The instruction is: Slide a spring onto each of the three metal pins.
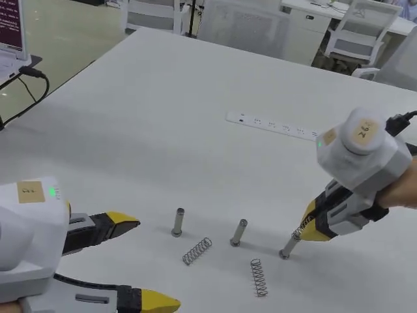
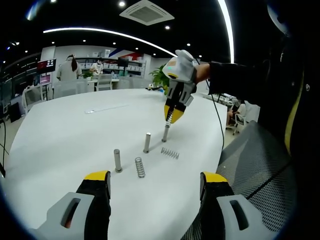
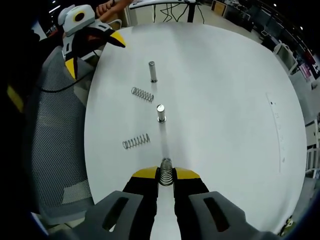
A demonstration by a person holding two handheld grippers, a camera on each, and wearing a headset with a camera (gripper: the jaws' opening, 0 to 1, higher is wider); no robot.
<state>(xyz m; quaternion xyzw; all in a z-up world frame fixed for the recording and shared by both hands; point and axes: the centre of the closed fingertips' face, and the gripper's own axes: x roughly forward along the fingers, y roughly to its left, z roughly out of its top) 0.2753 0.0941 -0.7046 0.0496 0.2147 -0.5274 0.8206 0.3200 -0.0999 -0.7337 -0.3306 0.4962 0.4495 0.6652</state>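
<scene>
**Right gripper**: the jaws are pressed together on one spring, the held spring, which is pinched between the yellow fingertips. The gripper slants down toward the right pin from above and from the person's right. In the head view the lower end of the held spring meets the top of the right pin. Whether the coils have passed over the pin's tip cannot be told.

**Left gripper**: the jaws are spread wide with nothing between them. The gripper is held over the near left part of the counter, well apart from the pins and springs.

**Pins:** three metal pins stand on end in a row across the white counter. The left pin and the middle pin are bare, with no spring on either.

**Loose springs:** two springs lie flat on the counter.
- The first loose spring lies between the left pin and the middle pin, slightly nearer the person. It touches neither pin.
- The second loose spring lies on the person's side of the row, near the gap between the middle pin and the right pin. It is clear of both.

**Other items:** a white power strip lies farther back on the counter, well apart from the pins.
</scene>
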